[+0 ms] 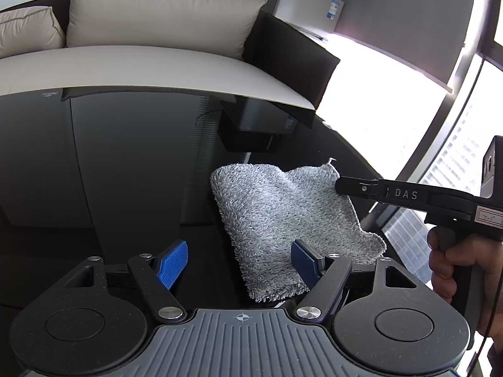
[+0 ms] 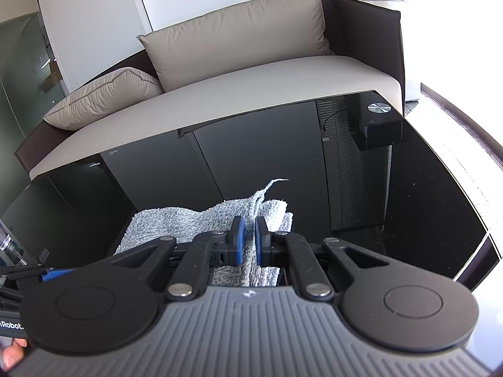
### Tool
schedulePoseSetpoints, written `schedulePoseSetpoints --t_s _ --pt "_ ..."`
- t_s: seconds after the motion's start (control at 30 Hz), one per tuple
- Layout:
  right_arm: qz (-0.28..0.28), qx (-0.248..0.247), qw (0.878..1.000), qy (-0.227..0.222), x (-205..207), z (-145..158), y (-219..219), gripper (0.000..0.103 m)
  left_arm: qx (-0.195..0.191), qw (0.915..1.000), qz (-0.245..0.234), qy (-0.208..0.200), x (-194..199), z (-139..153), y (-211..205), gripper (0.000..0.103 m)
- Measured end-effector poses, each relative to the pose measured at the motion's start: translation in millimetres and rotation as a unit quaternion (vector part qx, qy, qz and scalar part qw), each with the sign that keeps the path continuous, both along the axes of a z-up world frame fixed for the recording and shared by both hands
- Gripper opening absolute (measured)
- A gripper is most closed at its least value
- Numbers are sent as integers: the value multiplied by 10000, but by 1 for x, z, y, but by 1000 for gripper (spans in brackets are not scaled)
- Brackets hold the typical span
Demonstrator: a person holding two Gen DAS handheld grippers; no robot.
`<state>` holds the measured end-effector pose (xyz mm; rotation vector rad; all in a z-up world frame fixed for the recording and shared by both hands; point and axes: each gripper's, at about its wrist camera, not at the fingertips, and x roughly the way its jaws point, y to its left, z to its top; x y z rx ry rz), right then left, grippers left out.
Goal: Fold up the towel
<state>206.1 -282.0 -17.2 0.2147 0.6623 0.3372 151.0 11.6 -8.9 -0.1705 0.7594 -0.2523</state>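
A grey fluffy towel (image 1: 283,216) lies folded on the black glossy table (image 1: 125,172). My left gripper (image 1: 240,265) is open, low over the table at the towel's near-left edge; its right pad (image 1: 303,264) overlaps the towel and the left pad (image 1: 173,264) is over bare table. My right gripper (image 2: 248,240) is shut on the towel's right edge (image 2: 253,220), pinching a raised ridge of cloth. In the left wrist view it reaches in from the right, with its fingertips (image 1: 342,185) at the towel's far right corner.
A beige sofa (image 1: 141,66) with cushions runs along the table's far edge. A small black box (image 2: 377,122) sits at the table's far right corner. A bright window (image 1: 408,100) lies to the right.
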Motion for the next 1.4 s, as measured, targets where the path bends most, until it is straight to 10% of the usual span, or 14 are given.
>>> schedulePoseSetpoints --t_s 0.87,1.4 --pt "-110 -69 9999 28 -16 -5 -6 13 133 9998 134 -113 -8 5 4 88" --pt "-228 -96 9997 -58 -24 -5 -9 88 323 9986 417 -104 -9 3 8 102"
